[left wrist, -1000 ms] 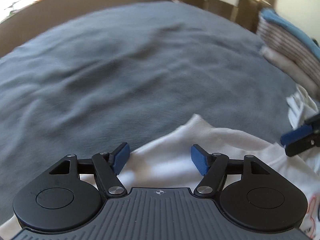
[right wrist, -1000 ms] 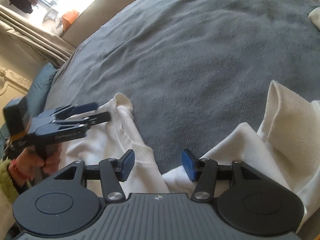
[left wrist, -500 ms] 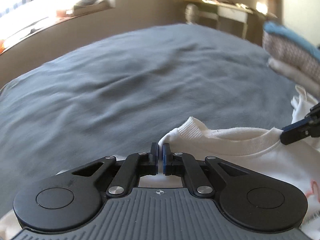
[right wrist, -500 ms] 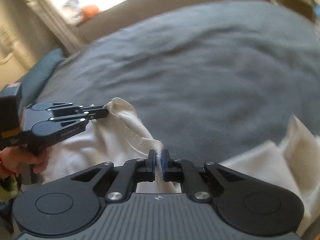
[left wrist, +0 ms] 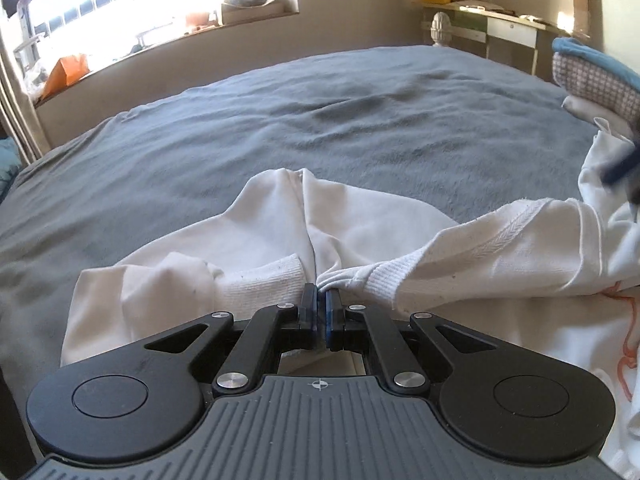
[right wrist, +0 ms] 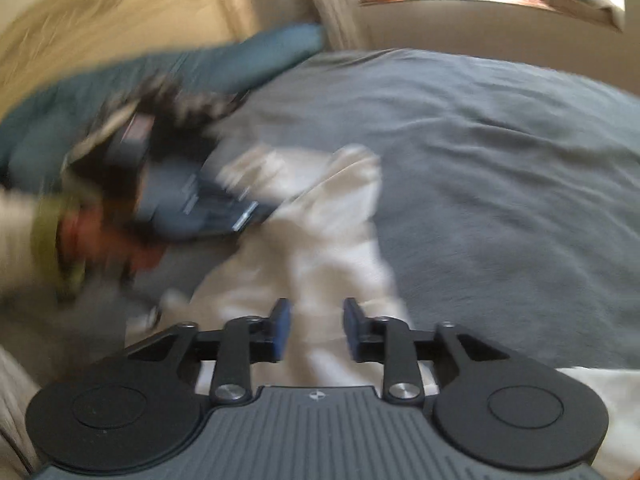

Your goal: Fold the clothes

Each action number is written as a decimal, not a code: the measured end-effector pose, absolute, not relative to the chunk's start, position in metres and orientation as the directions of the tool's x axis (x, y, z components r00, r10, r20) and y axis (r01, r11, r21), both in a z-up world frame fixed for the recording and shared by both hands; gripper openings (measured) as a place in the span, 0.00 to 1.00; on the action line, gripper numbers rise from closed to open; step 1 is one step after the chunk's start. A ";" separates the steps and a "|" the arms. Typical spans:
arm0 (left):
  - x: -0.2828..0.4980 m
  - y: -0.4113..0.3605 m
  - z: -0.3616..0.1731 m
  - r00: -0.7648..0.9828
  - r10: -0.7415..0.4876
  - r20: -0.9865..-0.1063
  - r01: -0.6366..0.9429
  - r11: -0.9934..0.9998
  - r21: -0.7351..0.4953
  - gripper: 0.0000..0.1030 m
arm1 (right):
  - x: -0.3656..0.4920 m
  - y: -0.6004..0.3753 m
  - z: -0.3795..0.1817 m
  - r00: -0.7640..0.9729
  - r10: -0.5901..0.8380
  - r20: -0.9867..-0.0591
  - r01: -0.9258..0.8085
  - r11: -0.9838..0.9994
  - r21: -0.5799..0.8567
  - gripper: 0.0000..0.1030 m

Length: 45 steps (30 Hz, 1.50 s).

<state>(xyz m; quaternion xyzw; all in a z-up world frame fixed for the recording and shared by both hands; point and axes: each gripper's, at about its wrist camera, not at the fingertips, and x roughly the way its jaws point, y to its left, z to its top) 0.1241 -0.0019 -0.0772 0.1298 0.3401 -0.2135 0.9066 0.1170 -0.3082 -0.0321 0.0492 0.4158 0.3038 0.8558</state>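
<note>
A white sweatshirt (left wrist: 360, 220) lies rumpled on the grey bed cover (left wrist: 280, 120). My left gripper (left wrist: 320, 300) is shut on a pinch of its ribbed edge, which bunches at the blue pads. In the right wrist view, which is blurred, my right gripper (right wrist: 314, 320) hangs over the sweatshirt (right wrist: 320, 240). Its jaws are opening, with white cloth showing behind the gap and neither pad pressing on it. A hand holds the left gripper (right wrist: 192, 200) at the left of that view. The right gripper's tip (left wrist: 620, 168) shows blurred at the left wrist view's right edge.
A stack of folded clothes (left wrist: 592, 80) sits at the bed's right side. A teal pillow (right wrist: 200, 68) lies at the head end. Beyond the bed are a desk (left wrist: 500, 28) and a cluttered window sill (left wrist: 160, 32). The grey cover (right wrist: 500, 160) stretches wide past the sweatshirt.
Both grippers went from open to shut on the ribbed edge. The left has kept its hold and dragged the cloth sideways. The right has let go, spread its jaws, and rolled and swung away.
</note>
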 end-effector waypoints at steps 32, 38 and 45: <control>0.195 -0.005 -0.047 0.656 -0.399 -0.641 0.448 0.889 -0.096 0.03 | 0.233 -0.353 -0.017 0.786 0.126 -0.605 -0.035 0.987 0.160 0.05; 0.189 -0.026 -0.065 0.615 -0.417 -0.669 0.564 0.826 0.002 0.47 | 0.265 -0.350 -0.028 0.775 0.093 -0.625 -0.011 0.991 0.135 0.05; 0.182 -0.035 -0.058 0.574 -0.505 -0.645 0.646 0.763 -0.022 0.70 | 0.256 -0.375 -0.030 0.778 0.064 -0.625 0.064 0.982 0.180 0.05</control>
